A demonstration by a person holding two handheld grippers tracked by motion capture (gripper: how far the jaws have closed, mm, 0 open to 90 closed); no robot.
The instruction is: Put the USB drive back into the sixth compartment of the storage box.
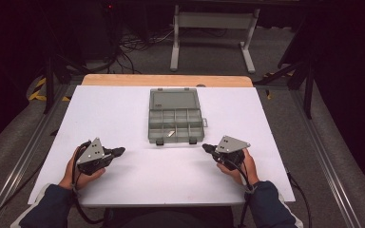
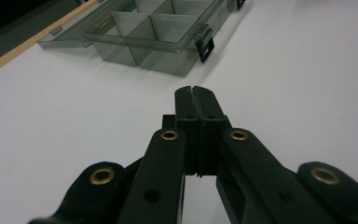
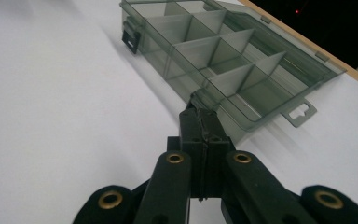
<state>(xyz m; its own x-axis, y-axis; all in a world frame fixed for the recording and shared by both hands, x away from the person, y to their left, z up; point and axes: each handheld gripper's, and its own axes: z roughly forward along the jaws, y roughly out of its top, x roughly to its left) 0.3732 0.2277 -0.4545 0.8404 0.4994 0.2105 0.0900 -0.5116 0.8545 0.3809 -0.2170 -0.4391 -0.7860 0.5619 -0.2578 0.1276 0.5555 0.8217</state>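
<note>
High view: an open clear organizer box sits mid-table toward the far edge; left gripper and right gripper rest nearer the near edge, apart from it. Left gripper view: its jaws are pressed together, empty, the box ahead. Right gripper view: jaws pressed together, tips near the box's wall.

Organizer box: translucent smoky grey, black latches. Tabletop: plain white, light wood far edge. Grippers: black, brass rivets.
</note>
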